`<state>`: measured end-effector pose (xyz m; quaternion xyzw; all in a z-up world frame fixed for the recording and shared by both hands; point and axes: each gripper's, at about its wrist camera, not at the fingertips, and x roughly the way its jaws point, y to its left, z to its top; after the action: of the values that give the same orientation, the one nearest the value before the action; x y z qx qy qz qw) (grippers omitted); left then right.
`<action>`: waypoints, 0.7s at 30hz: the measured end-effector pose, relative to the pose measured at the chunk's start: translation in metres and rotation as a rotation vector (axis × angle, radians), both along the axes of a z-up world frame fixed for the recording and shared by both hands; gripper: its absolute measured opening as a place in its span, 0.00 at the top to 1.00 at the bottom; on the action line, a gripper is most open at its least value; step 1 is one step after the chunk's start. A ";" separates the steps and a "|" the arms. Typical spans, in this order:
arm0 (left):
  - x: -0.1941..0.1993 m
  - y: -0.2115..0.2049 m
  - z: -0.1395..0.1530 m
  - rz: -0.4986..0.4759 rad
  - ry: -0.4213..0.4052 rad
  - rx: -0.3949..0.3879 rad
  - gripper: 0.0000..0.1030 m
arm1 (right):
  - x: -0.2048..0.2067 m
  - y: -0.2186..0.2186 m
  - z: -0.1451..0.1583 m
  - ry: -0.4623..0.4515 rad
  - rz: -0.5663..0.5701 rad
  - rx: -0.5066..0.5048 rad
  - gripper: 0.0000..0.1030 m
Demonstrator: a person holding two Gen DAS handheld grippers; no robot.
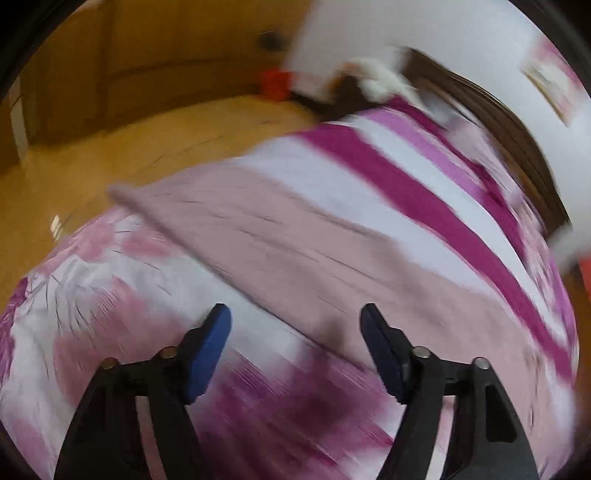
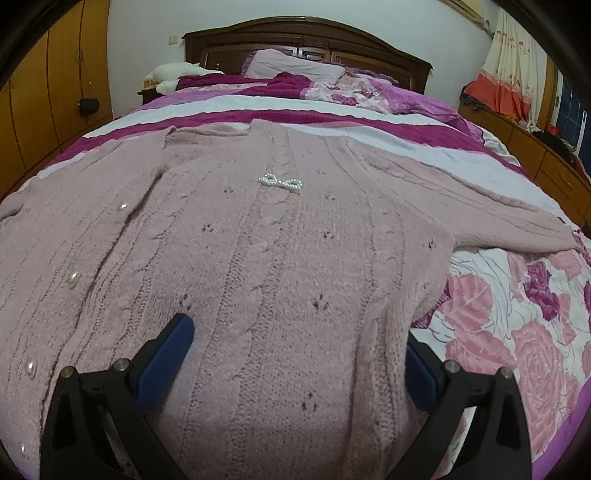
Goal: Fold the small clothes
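Bedroom; bed (image 2: 517, 314) with floral and striped cover, dark headboard (image 2: 306, 33) far beyond the fingers. Pink cardigan (image 2: 277, 258) lies spread flat, front up, under and ahead of the right gripper (image 2: 297, 354); its fingers stand wide apart, holding nothing. Left gripper (image 1: 295, 343): fingers apart, empty, over the cover with a cardigan sleeve (image 1: 280, 236) just beyond the tips; view heavily blurred.

Risks, judged: a grab in this blur may pinch cover together with sleeve, dragging both. Pearl bow (image 2: 280, 182) and buttons (image 2: 72, 279) could snag the knit while folding. Sleeve at right trails onto the floral cover. Pillows (image 2: 291, 62) sit well clear.
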<state>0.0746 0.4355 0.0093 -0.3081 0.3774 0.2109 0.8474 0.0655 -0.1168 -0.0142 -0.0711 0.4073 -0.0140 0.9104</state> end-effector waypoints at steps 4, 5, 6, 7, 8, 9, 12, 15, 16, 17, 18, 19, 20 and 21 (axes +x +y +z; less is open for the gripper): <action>0.015 0.050 -0.019 0.087 -0.062 -0.086 0.53 | 0.003 0.008 -0.001 -0.008 -0.002 -0.045 0.00; 0.020 0.056 -0.019 0.100 -0.071 -0.091 0.60 | 0.003 0.008 -0.001 -0.010 -0.001 -0.047 0.00; 0.024 0.062 -0.020 0.119 -0.067 -0.095 0.72 | 0.003 0.007 -0.001 -0.011 -0.001 -0.045 0.00; 0.026 0.070 -0.022 0.157 -0.031 -0.080 1.00 | 0.004 0.006 -0.001 -0.010 0.000 -0.039 0.00; 0.027 0.077 -0.024 0.184 0.000 -0.070 1.00 | 0.004 0.006 -0.002 -0.007 0.000 -0.033 0.00; 0.028 0.079 -0.025 0.182 -0.009 -0.086 1.00 | 0.004 0.005 -0.002 -0.006 0.000 -0.031 0.00; 0.034 0.072 -0.014 0.137 -0.025 0.016 1.00 | 0.005 0.005 -0.002 -0.006 0.001 -0.030 0.00; 0.043 0.045 0.007 0.065 -0.038 0.161 1.00 | 0.005 0.005 -0.002 -0.005 0.001 -0.026 0.00; 0.046 0.036 0.013 0.042 -0.038 0.208 1.00 | 0.005 0.005 -0.002 -0.005 0.002 -0.025 0.00; 0.052 0.030 0.020 0.016 -0.044 0.246 1.00 | 0.005 0.005 -0.002 -0.005 0.002 -0.024 0.00; 0.055 0.021 0.027 -0.016 -0.052 0.280 1.00 | 0.005 0.005 -0.002 -0.005 0.002 -0.023 0.00; 0.057 0.009 0.034 -0.056 -0.064 0.315 1.00 | 0.006 0.005 -0.002 -0.005 0.002 -0.022 0.00; 0.060 -0.001 0.041 -0.096 -0.079 0.336 1.00 | 0.005 0.004 -0.002 -0.005 0.002 -0.023 0.00; 0.062 -0.014 0.046 -0.139 -0.092 0.354 1.00 | 0.005 0.004 -0.002 -0.005 0.002 -0.024 0.00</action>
<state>0.1368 0.4216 0.0553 -0.1367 0.3157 0.2009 0.9172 0.0705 -0.1124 -0.0167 -0.0821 0.4049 -0.0182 0.9105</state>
